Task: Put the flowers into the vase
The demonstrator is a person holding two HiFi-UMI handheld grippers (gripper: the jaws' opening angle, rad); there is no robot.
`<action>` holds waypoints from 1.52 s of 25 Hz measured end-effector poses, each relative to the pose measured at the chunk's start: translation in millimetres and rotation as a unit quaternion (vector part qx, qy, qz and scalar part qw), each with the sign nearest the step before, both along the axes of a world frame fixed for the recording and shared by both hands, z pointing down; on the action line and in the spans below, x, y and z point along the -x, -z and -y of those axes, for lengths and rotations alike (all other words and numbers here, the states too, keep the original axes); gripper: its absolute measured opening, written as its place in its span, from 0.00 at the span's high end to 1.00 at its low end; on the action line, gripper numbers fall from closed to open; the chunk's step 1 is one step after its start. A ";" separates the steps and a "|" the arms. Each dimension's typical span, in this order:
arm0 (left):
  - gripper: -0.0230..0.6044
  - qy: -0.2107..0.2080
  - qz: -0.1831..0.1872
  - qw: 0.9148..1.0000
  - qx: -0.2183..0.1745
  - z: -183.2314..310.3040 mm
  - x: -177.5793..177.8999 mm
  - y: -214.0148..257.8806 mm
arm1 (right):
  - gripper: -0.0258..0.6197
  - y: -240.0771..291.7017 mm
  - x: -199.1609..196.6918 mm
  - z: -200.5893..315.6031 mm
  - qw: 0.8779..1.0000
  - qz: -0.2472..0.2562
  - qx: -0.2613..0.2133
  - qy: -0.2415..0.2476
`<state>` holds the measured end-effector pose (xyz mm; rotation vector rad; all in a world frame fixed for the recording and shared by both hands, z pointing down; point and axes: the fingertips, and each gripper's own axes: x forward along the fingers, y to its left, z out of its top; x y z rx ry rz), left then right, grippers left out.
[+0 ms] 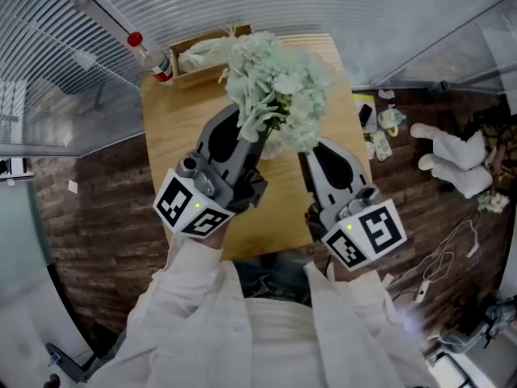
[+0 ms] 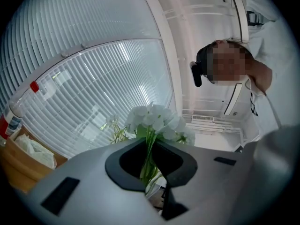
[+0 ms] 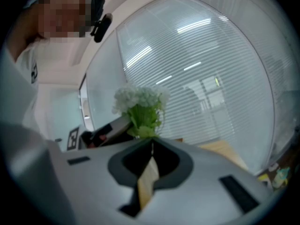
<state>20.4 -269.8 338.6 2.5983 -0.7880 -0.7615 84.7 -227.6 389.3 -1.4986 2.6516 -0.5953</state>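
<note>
A bunch of pale white-green flowers (image 1: pixel 279 87) is held up over the wooden table (image 1: pixel 174 128). My left gripper (image 1: pixel 257 140) is shut on the green stems, which run between its jaws in the left gripper view, with the flowers (image 2: pixel 152 118) above the left gripper (image 2: pixel 150 149). A bit of clear glass (image 2: pixel 154 187) shows under the stems; I cannot tell whether it is the vase. My right gripper (image 1: pixel 307 158) hovers just right of the bunch with its jaws together and nothing in them. The right gripper view has the flowers (image 3: pixel 138 102) just beyond the right gripper (image 3: pixel 152 144).
At the table's far edge stand a cardboard box (image 1: pixel 202 55) with white stuffing and a red-capped bottle (image 1: pixel 152 56). On the dark floor to the right lie a white plush toy (image 1: pixel 454 158), small items (image 1: pixel 386 124) and cables (image 1: pixel 440 261). Blinds cover the curved wall behind.
</note>
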 end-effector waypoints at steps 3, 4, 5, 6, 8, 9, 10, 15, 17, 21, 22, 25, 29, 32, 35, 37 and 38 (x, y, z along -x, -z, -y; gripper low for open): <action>0.91 -0.005 0.019 1.000 -0.002 -2.5 -3.0 -3.2 | 0.94 -2.3 -0.3 -0.9 1.000 0.000 0.004 -0.003; 0.91 -0.005 0.024 1.000 -0.004 -2.8 -3.4 -4.2 | 0.94 -2.9 -0.2 -0.8 1.000 0.001 0.005 -0.004; 0.91 -0.006 0.028 1.000 -0.004 -2.9 -3.7 -5.2 | 0.94 -3.4 -0.3 -0.7 1.000 0.001 0.006 -0.006; 0.91 -0.006 0.031 0.999 -0.004 -3.1 -4.0 -6.3 | 0.94 -3.7 -0.5 -0.7 1.000 0.001 0.006 -0.007; 0.90 -0.005 0.038 0.999 0.000 -3.7 -4.0 -9.1 | 0.94 -3.8 -0.7 -0.8 1.000 0.001 0.006 -0.009; 0.90 -0.003 0.042 0.999 0.003 -3.9 -3.6 -10.6 | 0.94 -4.0 -0.8 -0.8 1.000 0.001 0.006 -0.010; 0.90 -0.001 0.044 0.999 0.004 -4.0 -3.1 -11.7 | 0.94 -4.2 -0.9 -0.7 1.000 0.001 0.006 -0.010; 0.90 0.004 0.050 0.999 0.010 -5.0 -0.3 -15.2 | 0.94 -4.9 0.4 -2.8 1.000 0.000 0.010 -0.008; 0.90 0.005 0.053 0.998 0.014 -6.1 0.6 -18.4 | 0.94 -5.7 0.8 -4.5 1.000 0.001 0.010 -0.009; 0.90 0.008 0.059 0.998 0.024 -8.6 2.5 -24.5 | 0.94 -4.2 3.2 -7.0 1.000 0.003 0.009 -0.008; 0.89 0.009 0.059 0.998 0.024 -9.0 2.8 -24.9 | 0.94 -3.3 3.9 -7.3 1.000 0.003 0.008 -0.008; 0.86 0.009 0.068 0.997 0.021 -11.1 2.3 -25.7 | 0.94 -1.8 5.0 -9.0 1.000 0.002 0.008 -0.005; 0.82 0.009 0.076 0.997 0.025 -14.9 2.5 -26.6 | 0.94 -1.3 4.6 -16.8 1.000 0.001 0.008 -0.004; 0.79 0.013 0.083 0.996 0.029 -17.5 3.0 -30.1 | 0.94 -2.9 3.7 -23.1 1.000 -0.001 0.010 -0.004; 0.77 0.013 0.088 0.995 0.037 -19.6 5.0 -34.1 | 0.94 -3.0 4.3 -28.1 1.000 -0.005 0.012 -0.005; 0.77 0.014 0.088 0.995 0.038 -22.2 7.2 -33.7 | 0.94 -0.9 5.5 -31.7 1.000 -0.010 0.011 -0.003; 0.77 0.015 0.087 0.995 0.039 -23.6 8.3 -33.3 | 0.94 0.7 5.7 -33.5 1.000 -0.012 0.009 -0.002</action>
